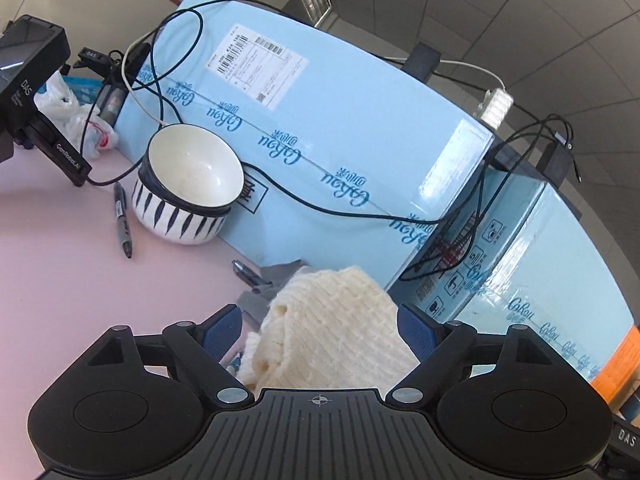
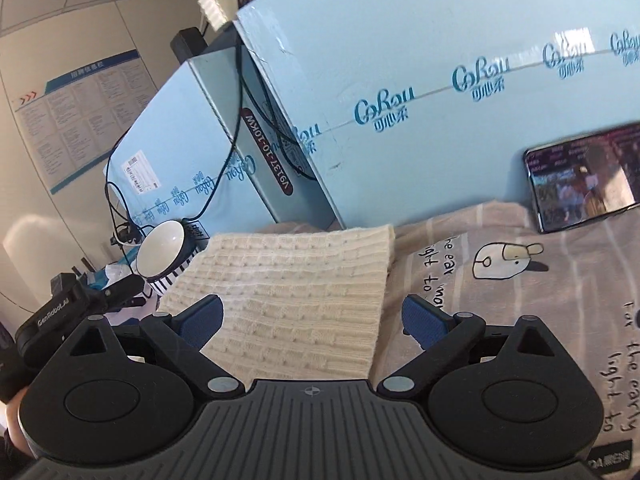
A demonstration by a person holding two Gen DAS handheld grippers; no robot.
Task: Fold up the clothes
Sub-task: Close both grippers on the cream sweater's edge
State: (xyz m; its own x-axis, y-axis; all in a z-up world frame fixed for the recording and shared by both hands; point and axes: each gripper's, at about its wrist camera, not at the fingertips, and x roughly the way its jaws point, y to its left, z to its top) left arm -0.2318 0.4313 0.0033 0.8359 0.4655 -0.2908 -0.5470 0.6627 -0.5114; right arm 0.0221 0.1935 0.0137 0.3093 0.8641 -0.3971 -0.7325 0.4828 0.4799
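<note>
A cream knitted garment (image 2: 288, 292) lies flat and folded into a rectangle on a striped grey printed cloth (image 2: 500, 304). My right gripper (image 2: 312, 318) is open, its blue pads (image 2: 204, 318) spread on either side of the garment's near part. In the left wrist view the same knit (image 1: 332, 328) bunches up between the blue pads (image 1: 416, 330) of my left gripper (image 1: 320, 330), which is open around it. The left gripper's body (image 2: 60, 312) shows at the left of the right wrist view, beside the garment's left edge.
Large light-blue cartons (image 1: 340, 128) stand along the back, draped with black cables (image 1: 280, 184). A striped white bowl (image 1: 188, 188) and a marker pen (image 1: 122, 220) sit on the pink table (image 1: 60, 272). A phone (image 2: 580, 176) leans on a carton at the right.
</note>
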